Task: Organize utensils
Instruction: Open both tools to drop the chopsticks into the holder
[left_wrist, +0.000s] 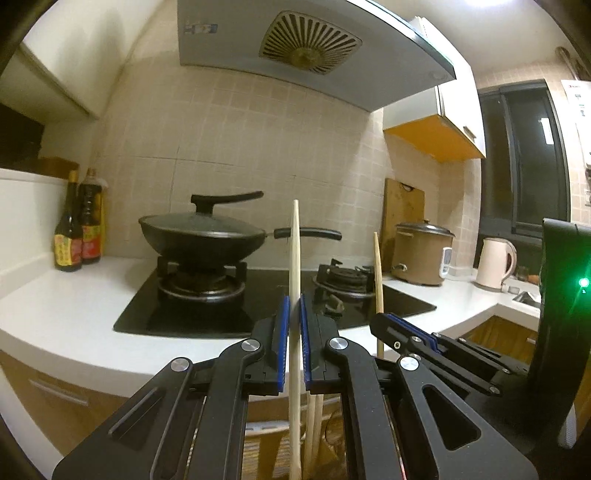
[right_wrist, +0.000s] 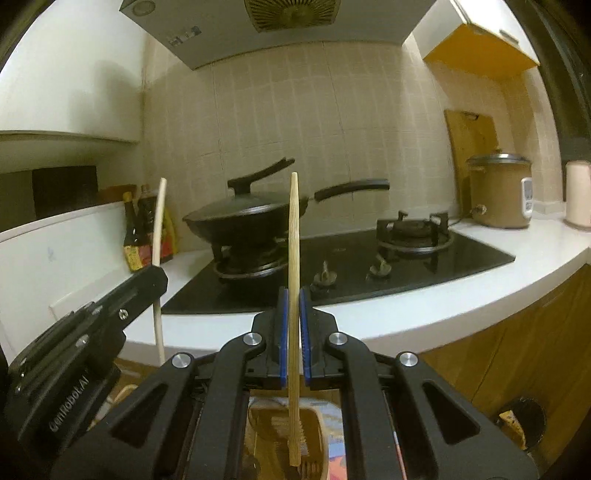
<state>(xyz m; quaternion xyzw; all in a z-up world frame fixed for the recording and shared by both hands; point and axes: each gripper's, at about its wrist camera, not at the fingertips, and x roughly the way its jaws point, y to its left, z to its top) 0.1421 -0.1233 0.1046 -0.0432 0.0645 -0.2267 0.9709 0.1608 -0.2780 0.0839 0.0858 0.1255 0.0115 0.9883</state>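
Note:
My left gripper (left_wrist: 294, 308) is shut on a pale wooden chopstick (left_wrist: 295, 254) and holds it upright in front of the stove. My right gripper (right_wrist: 293, 301) is shut on a second wooden chopstick (right_wrist: 293, 229), also upright. In the left wrist view the right gripper (left_wrist: 384, 319) and its chopstick (left_wrist: 378, 273) show at right. In the right wrist view the left gripper (right_wrist: 157, 275) and its chopstick (right_wrist: 159, 221) show at left. Below the right gripper a wooden utensil holder (right_wrist: 314, 424) is visible; the chopstick's lower end hangs over it.
A lidded black wok (left_wrist: 203, 232) sits on the left burner of the black hob (left_wrist: 221, 317). Two sauce bottles (left_wrist: 77, 229) stand at left. A cutting board (left_wrist: 402, 210), rice cooker (left_wrist: 421, 254) and kettle (left_wrist: 495, 262) stand at right on the white counter (left_wrist: 66, 306).

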